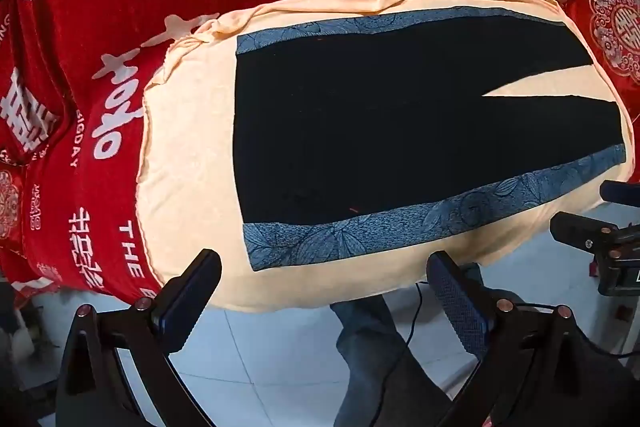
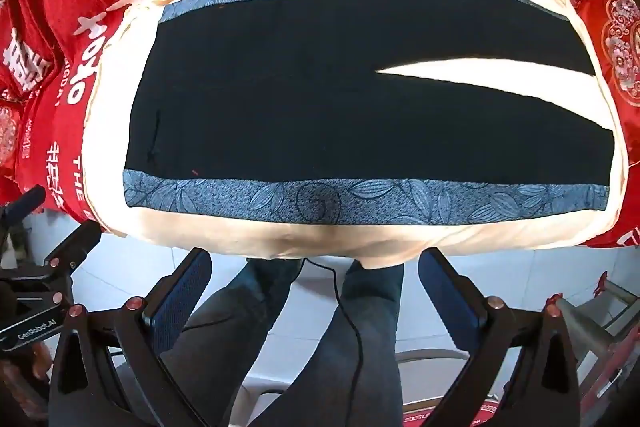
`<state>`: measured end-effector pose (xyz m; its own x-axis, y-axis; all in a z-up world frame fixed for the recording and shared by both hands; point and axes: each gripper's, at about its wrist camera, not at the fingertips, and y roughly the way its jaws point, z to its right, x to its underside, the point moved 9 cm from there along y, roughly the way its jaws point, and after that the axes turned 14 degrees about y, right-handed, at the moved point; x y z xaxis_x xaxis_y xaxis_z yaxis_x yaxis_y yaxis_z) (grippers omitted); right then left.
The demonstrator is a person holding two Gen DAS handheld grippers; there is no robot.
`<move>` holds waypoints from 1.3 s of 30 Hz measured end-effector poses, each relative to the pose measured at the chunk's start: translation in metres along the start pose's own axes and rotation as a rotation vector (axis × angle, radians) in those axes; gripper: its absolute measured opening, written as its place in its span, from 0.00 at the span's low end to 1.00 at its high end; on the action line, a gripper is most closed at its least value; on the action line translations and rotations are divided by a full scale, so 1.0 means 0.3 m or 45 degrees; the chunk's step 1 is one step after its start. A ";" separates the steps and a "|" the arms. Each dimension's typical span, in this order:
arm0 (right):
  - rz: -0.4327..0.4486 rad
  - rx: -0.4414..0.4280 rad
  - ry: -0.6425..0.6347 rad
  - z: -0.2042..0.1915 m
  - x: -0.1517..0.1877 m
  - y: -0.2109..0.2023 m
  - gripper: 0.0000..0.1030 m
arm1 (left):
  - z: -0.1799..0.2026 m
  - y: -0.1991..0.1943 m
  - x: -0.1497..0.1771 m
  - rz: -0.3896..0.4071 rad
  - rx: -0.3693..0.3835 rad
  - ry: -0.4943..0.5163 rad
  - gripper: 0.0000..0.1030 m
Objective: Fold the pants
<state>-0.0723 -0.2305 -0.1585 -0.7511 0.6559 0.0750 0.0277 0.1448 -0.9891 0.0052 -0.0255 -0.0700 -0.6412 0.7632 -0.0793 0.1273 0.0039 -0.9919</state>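
Black pants (image 1: 360, 123) with blue leaf-patterned side stripes lie flat and spread on a cream cloth (image 1: 188, 167), waist to the left, legs splitting to the right. They also show in the right wrist view (image 2: 320, 107). My left gripper (image 1: 324, 267) is open and empty, held above the near edge of the cloth by the waist-side stripe. My right gripper (image 2: 314, 263) is open and empty, held off the near edge of the cloth, below the near stripe (image 2: 360, 201).
The cream cloth (image 2: 360, 239) lies on a red bedspread (image 1: 100, 27) with white characters. Below the bed edge are a white tiled floor (image 1: 260, 355), the person's jeans-clad legs (image 2: 340, 347) and a black cable. The other gripper shows at each view's side (image 1: 600, 239).
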 end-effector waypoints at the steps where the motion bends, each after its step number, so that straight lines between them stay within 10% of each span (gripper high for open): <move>1: 0.002 0.004 0.005 0.003 -0.005 0.000 1.00 | -0.002 0.000 -0.001 -0.002 0.006 -0.003 1.00; 39: 0.020 0.029 0.027 0.066 -0.048 -0.016 1.00 | 0.026 -0.051 -0.071 0.025 -0.053 0.009 1.00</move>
<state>-0.0747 -0.2554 -0.1574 -0.7365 0.6736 0.0618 0.0243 0.1176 -0.9928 0.0111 -0.0468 -0.0540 -0.6329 0.7680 -0.0980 0.1714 0.0156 -0.9851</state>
